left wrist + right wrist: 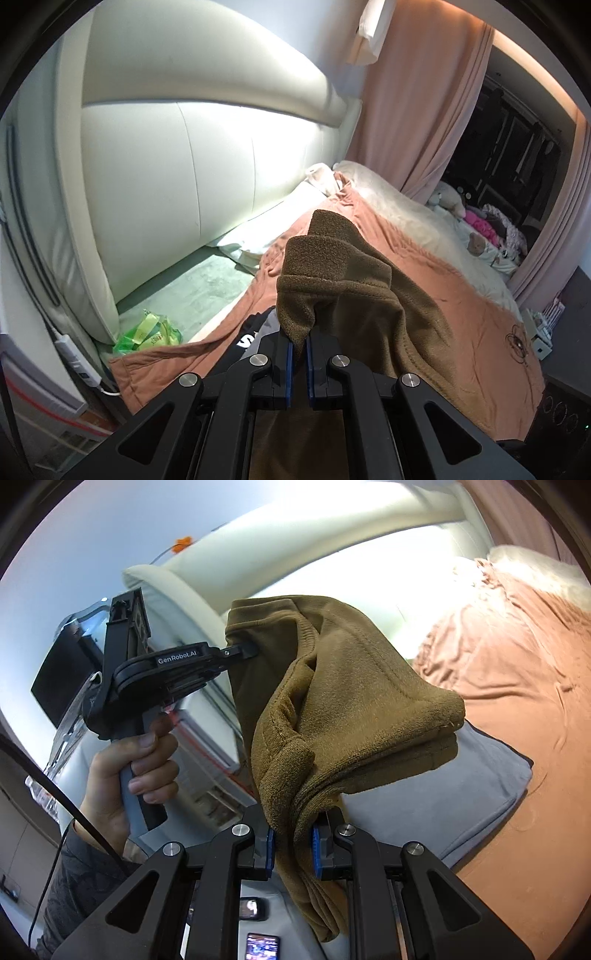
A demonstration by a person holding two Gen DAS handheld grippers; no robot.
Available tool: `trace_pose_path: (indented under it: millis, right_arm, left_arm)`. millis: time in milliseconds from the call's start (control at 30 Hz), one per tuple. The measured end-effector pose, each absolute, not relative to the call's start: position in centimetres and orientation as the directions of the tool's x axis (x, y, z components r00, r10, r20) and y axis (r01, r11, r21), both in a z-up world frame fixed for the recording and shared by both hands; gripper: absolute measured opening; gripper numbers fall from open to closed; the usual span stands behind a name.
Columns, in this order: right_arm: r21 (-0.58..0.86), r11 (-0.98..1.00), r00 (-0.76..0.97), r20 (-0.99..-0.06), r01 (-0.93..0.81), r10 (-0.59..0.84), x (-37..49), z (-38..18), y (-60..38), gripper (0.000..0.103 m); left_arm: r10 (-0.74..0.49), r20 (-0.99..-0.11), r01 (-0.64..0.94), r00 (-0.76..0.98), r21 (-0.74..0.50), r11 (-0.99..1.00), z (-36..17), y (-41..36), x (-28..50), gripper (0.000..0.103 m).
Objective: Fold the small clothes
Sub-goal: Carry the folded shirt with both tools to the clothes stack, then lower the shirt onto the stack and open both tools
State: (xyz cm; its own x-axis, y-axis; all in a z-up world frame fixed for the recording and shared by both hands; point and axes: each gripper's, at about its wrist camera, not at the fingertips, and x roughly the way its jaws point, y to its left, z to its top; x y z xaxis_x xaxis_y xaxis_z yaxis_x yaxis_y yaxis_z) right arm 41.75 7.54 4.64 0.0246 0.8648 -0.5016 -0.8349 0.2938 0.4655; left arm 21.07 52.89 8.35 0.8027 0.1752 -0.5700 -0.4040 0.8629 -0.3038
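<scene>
A small brown fleece garment [343,701] hangs in the air above the bed, held by both grippers. My right gripper [293,843] is shut on one bunched edge of it. My left gripper [245,650] shows at the left of the right wrist view, held in a hand, pinching the garment's other edge. In the left wrist view my left gripper [300,349] is shut on the brown garment [354,295], which drapes away to the right.
An orange-brown blanket [461,295] covers the bed. A grey folded garment [443,805] lies under the brown one. A cream padded headboard [184,166], a green packet [151,330], a pillow, soft toys [448,197] and pink curtains are around. Two phones [262,947] lie near.
</scene>
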Motion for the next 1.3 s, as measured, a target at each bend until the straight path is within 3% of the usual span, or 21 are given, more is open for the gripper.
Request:
trace_pose_path:
  millis: [667, 733, 767, 867, 933, 1133, 1300]
  right_arm:
    - [0.438, 0.426, 0.105, -0.589, -0.792, 0.802, 57.9, -1.6, -0.6, 0.012]
    - [0.394, 0.508, 0.155, -0.654, -0.766, 0.740, 59.5, -3.0, -0.9, 0.016]
    - [0.386, 0.530, 0.162, -0.674, -0.755, 0.721, 60.3, -3.5, -1.1, 0.019]
    - [0.382, 0.604, 0.198, -0.709, -0.700, 0.677, 62.6, -5.2, -2.9, 0.042]
    - [0.401, 0.625, 0.230, -0.689, -0.669, 0.688, 63.1, -5.3, -4.6, 0.053]
    - [0.443, 0.581, 0.204, -0.648, -0.683, 0.734, 61.5, -4.2, -7.4, 0.053]
    - [0.382, 0.530, 0.199, -0.638, -0.758, 0.744, 56.7, -5.1, -4.3, 0.053]
  left_arm:
    - [0.135, -0.723, -0.439, 0.678, -0.252, 0.862, -2.3, 55.9, 36.0, 0.006]
    - [0.133, -0.746, -0.452, 0.653, -0.242, 0.859, -3.6, 55.9, 36.9, 0.013]
    - [0.139, -0.751, -0.467, 0.646, -0.245, 0.849, -4.2, 56.2, 37.2, 0.022]
    - [0.163, -0.739, -0.510, 0.654, -0.272, 0.816, -5.1, 57.0, 36.5, 0.043]
    - [0.149, -0.739, -0.512, 0.656, -0.291, 0.808, -5.6, 57.1, 36.1, 0.044]
    - [0.138, -0.757, -0.505, 0.639, -0.277, 0.818, -7.2, 56.2, 33.5, 0.044]
    - [0.117, -0.767, -0.492, 0.631, -0.280, 0.824, -8.3, 54.4, 30.6, 0.044]
